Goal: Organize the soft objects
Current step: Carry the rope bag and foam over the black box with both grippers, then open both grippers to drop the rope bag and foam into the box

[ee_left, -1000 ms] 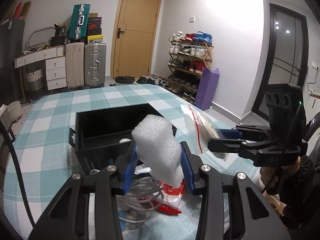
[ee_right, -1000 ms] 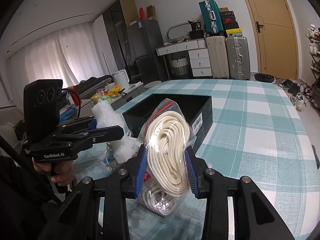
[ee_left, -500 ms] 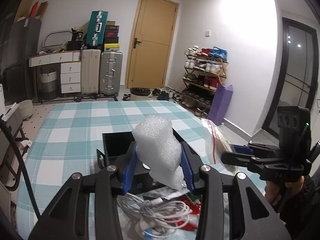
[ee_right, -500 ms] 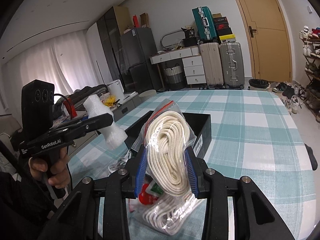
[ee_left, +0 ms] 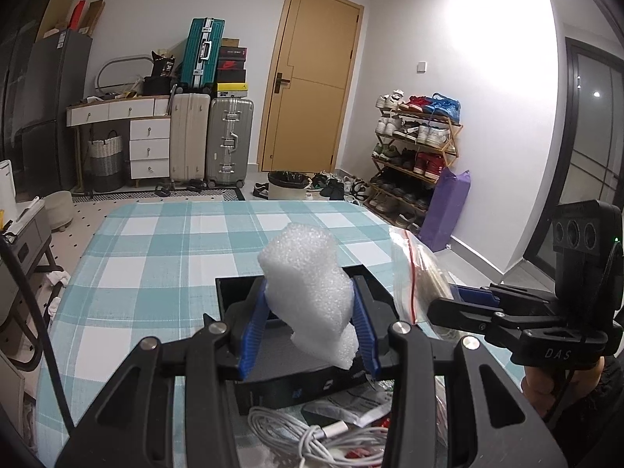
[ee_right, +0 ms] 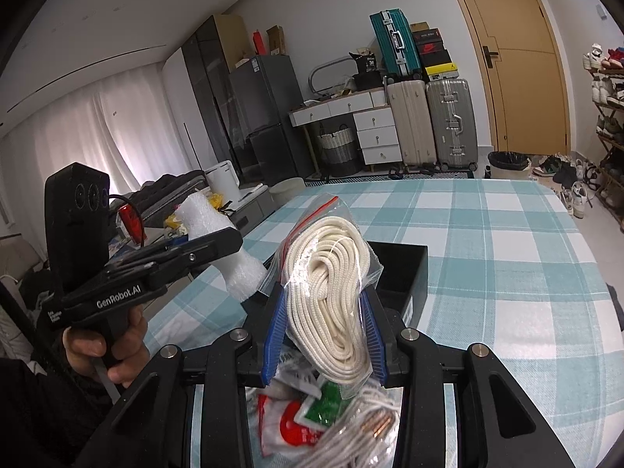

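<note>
Left wrist view: foam block (ee_left: 308, 292), clamped in the left gripper (ee_left: 308, 327), has risen above the black box (ee_left: 296, 386) on the worktop (ee_left: 163, 257). The right gripper (ee_right: 323, 335), lifted likewise, pinches the bagged rope (ee_right: 331, 292); both seem ready for boxing. The box interior is hidden.

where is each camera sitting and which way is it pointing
Left wrist: on the left claw, looking along its fingers over the foam block it grips, across the checked table to the door; the right claw shows at right.
Right wrist: on the right claw, facing over the bagged rope it grips; the left claw and a hand show at left.
Shared: black box, table, suitcases, door.
</note>
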